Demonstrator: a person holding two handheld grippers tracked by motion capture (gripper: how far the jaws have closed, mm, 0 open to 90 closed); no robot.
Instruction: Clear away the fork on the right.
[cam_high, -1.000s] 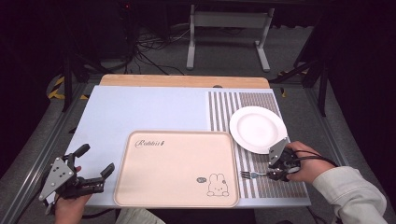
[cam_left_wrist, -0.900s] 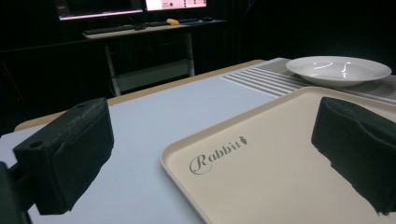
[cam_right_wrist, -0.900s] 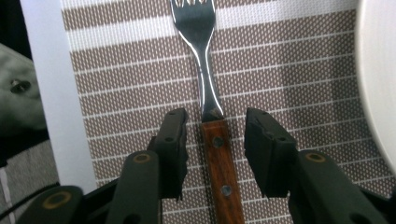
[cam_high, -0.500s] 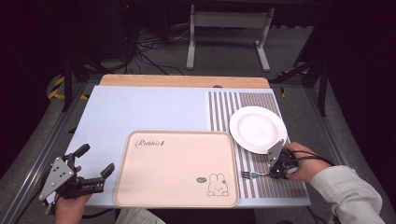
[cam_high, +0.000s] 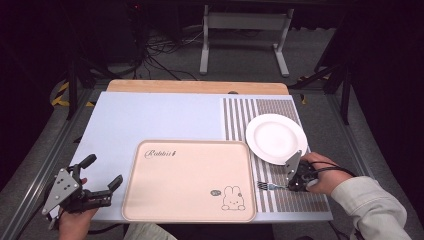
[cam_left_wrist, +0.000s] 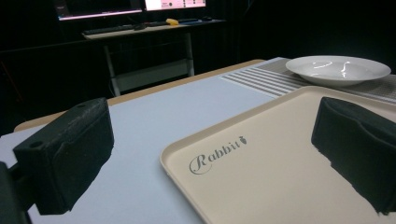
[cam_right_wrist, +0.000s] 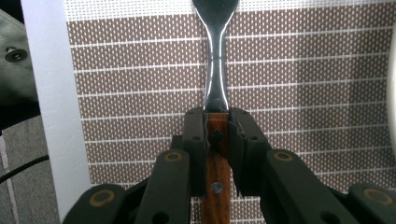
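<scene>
Right gripper view: right gripper (cam_right_wrist: 217, 128) fingers clamp wooden-handled steel fork (cam_right_wrist: 215, 88) over brown striped placemat (cam_right_wrist: 303, 70); keep handle level, squeeze steady. Left gripper (cam_high: 102, 172) fingers wide.

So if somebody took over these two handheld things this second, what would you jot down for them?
Right tongs: shut on the fork, gripping its wooden handle; the fork is over the striped mat, tines toward the tray.
Left tongs: open, holding nothing, at the tray's left edge.
Plate: on the mat, bare.
Done: fork gripped.
Left: probably place the fork, perhaps on the tray or by the plate.
</scene>
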